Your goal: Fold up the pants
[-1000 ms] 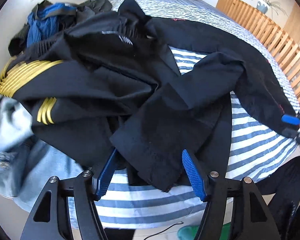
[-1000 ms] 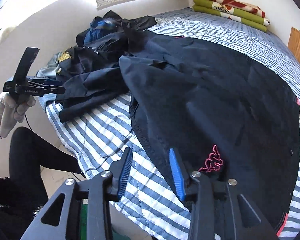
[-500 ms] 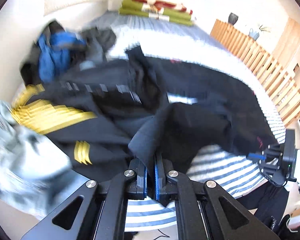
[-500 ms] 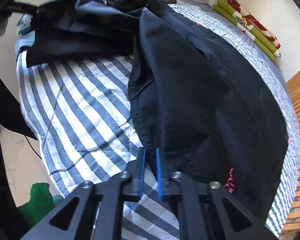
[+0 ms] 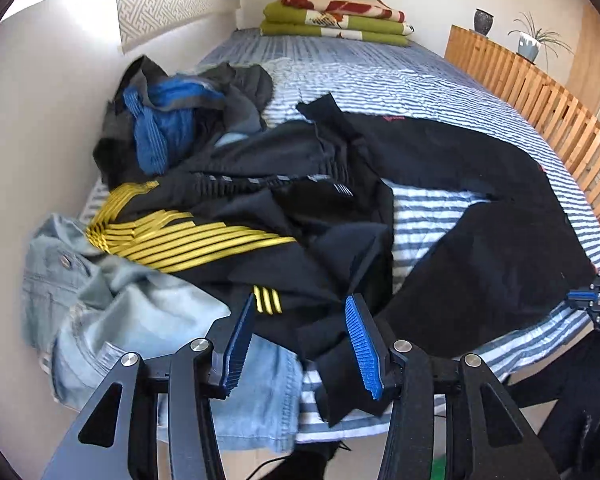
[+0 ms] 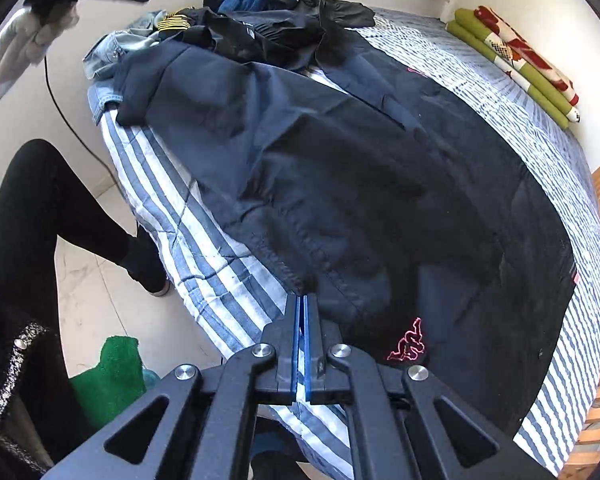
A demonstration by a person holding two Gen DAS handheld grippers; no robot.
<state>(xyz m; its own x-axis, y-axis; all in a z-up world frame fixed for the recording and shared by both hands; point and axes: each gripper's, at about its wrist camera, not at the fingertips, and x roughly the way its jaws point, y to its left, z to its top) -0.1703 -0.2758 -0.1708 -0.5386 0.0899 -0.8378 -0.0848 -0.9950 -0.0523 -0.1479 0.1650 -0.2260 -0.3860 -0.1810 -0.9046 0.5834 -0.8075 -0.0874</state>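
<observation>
The black pants (image 6: 380, 184) lie spread over the striped bed (image 6: 480, 80), one leg doubled back toward the near edge, a pink logo (image 6: 408, 340) by the hem. A heap of clothes (image 5: 204, 184) sits at the bed's far left. The right gripper (image 6: 302, 308) pinches the pants' edge, fingers pressed together. The left gripper (image 5: 300, 332) has just been opening; its fingers stand apart above the heap, gripping nothing

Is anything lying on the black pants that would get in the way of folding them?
Yes. The far end of the black pants runs under the heap of clothes, which covers that end. The rest lies bare on the striped bed.
</observation>
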